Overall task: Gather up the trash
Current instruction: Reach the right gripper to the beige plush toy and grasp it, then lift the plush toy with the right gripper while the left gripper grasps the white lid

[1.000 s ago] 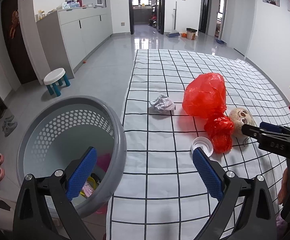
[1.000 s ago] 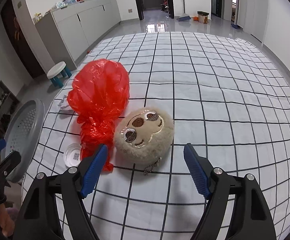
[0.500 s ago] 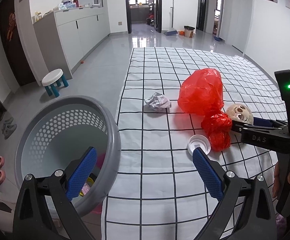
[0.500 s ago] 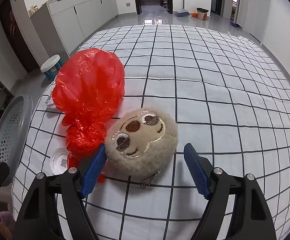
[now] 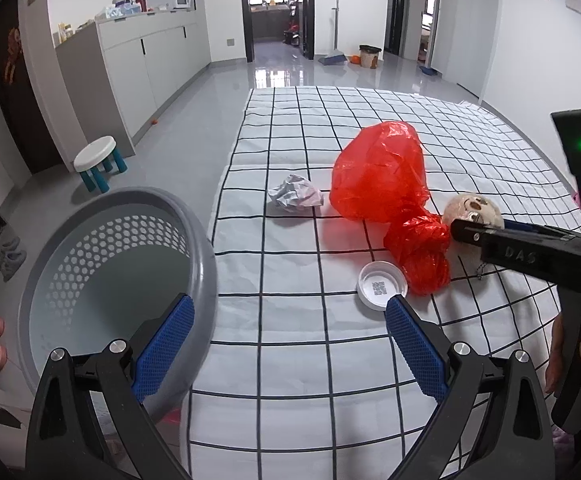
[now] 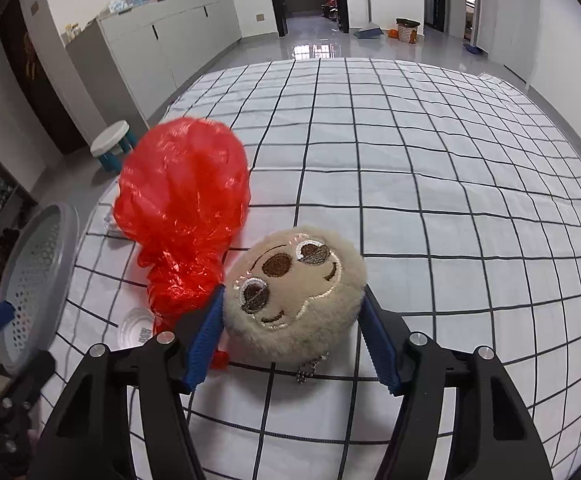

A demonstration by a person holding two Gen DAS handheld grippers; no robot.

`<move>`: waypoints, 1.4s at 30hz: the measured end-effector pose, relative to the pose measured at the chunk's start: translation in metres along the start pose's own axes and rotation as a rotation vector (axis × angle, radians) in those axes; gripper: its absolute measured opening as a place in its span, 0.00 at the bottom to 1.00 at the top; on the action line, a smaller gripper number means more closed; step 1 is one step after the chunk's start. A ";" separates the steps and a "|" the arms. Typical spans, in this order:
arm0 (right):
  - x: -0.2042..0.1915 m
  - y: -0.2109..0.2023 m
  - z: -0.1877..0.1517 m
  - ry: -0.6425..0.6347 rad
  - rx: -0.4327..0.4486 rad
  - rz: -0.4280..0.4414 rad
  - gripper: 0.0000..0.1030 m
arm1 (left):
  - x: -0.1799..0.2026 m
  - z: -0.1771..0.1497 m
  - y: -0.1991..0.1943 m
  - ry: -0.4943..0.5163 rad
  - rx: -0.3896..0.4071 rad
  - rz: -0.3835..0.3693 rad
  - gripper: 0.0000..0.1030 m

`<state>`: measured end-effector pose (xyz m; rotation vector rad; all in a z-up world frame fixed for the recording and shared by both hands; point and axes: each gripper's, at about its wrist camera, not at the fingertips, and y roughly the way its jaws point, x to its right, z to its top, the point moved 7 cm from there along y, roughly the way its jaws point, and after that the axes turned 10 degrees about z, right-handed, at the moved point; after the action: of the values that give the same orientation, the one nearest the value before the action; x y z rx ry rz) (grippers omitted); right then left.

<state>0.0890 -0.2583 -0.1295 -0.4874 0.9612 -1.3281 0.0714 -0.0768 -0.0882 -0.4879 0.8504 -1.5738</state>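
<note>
Your right gripper [image 6: 292, 334] has just been closing its jaws, and its blue fingers [image 6: 206, 336] now press against both flanks of the round beige plush toy [image 6: 294, 292], which sits between them on the checked cloth [image 6: 430, 184]; the toy's embroidered face is turned up and a small ball chain hangs from its near edge. Touching the toy on the side of your left finger is the red plastic bag [image 6: 182, 204], its twisted neck running down beside that finger, and just beyond the neck lies a white lid [image 6: 136, 330] with a QR code printed inside. In the left wrist view the body of your right gripper shows the raised letters "DAS". Your left gripper [image 5: 290, 340] hangs with its fingers [image 5: 416, 346] spread wide and nothing between them, over bare cloth; the white lid lies just past the tip of its right finger. Its left finger overlaps the rim of the grey perforated basket [image 5: 206, 264], which stands on the floor at the cloth's edge. Farther ahead of these fingers, a crumpled paper ball [image 5: 296, 198] rests on the cloth beside the red bag.
</note>
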 end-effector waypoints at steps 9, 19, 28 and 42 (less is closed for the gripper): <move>0.004 -0.034 0.004 0.069 0.072 0.052 0.60 | 0.017 -0.006 0.012 0.045 -0.019 -0.004 0.92; 0.007 -0.051 0.004 0.082 0.095 0.081 0.60 | 0.032 -0.011 0.024 0.064 -0.043 -0.023 0.92; 0.010 -0.055 0.004 0.098 0.100 0.102 0.60 | 0.049 -0.016 0.036 0.091 -0.082 -0.049 0.92; 0.003 -0.062 0.006 0.088 0.116 0.133 0.60 | 0.062 -0.013 0.059 0.081 -0.115 -0.044 0.90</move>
<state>0.0571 -0.2760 -0.0793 -0.2734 0.9664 -1.2849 0.0890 -0.1346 -0.1500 -0.5311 1.0015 -1.5997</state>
